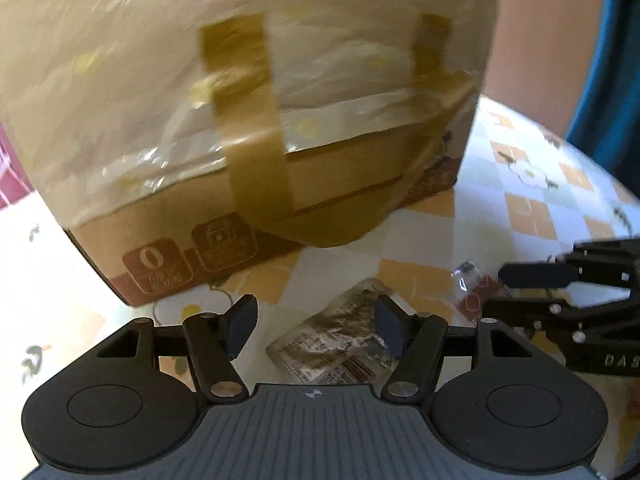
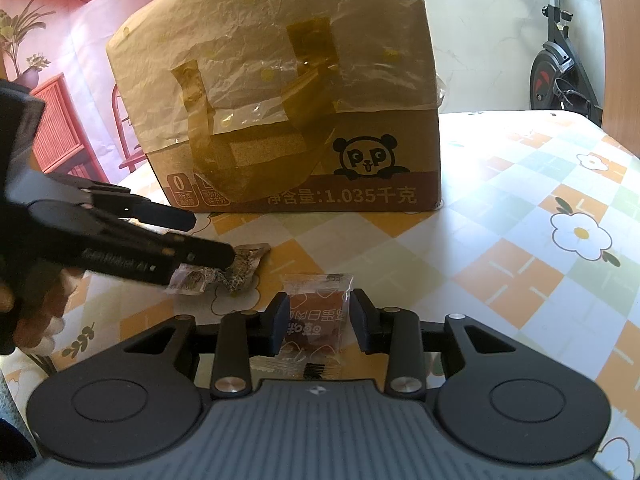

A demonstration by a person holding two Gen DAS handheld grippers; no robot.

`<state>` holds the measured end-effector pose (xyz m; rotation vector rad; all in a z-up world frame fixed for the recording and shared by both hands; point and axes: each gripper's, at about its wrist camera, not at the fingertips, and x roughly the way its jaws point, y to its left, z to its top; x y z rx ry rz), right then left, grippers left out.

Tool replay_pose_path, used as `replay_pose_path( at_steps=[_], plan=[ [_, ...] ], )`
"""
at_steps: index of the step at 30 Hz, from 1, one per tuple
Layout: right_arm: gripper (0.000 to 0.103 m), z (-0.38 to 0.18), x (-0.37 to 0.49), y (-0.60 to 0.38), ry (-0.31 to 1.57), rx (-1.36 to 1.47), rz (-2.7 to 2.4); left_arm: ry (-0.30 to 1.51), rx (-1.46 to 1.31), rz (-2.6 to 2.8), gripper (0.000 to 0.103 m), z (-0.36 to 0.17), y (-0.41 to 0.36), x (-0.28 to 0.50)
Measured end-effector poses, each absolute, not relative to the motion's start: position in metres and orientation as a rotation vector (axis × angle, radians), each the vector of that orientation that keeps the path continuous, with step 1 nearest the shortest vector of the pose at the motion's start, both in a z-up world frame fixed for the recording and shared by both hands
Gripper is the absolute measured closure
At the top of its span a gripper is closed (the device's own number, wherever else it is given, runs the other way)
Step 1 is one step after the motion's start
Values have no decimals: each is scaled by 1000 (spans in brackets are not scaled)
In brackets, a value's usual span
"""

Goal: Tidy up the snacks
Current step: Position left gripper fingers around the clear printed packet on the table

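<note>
A silver and dark snack packet [image 1: 332, 344] lies flat on the checked tablecloth between the fingers of my left gripper [image 1: 316, 310], which stands open and does not press on it. From the right wrist view, the left gripper [image 2: 200, 236] reaches in from the left, its lower finger over the silver packet [image 2: 244, 264]. My right gripper [image 2: 320, 306] is shut on a small red-brown snack packet [image 2: 312, 332] low over the table. In the left wrist view the right gripper [image 1: 496, 290] sits at the right edge with that red packet [image 1: 474, 298].
A taped cardboard box [image 2: 300, 100] with a panda print stands on the table [image 2: 520, 240] just behind both packets, its top covered with crinkled film. A hand [image 2: 36, 312] holds the left gripper. An exercise bike [image 2: 560, 60] stands beyond the table's far right.
</note>
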<state>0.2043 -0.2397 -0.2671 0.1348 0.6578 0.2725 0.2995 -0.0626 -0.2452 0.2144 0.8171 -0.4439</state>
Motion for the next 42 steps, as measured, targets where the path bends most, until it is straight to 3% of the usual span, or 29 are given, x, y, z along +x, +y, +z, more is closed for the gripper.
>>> replay_pose_path(
  at_steps=[5,15,22,42],
  plan=[
    [67,-267,204,-240,658,132,272,879,37,-517,37,-251,-46,300],
    [67,-267,205,-240,658,133,273,890,36,-570,37,-255,-53,271],
    [67,-267,205,-240,659,133,273,834,113,-524,36,-251,-54,291],
    [67,-267,205,-241,659,137,275,839,256,-566,22,-265,-73,281]
  ],
)
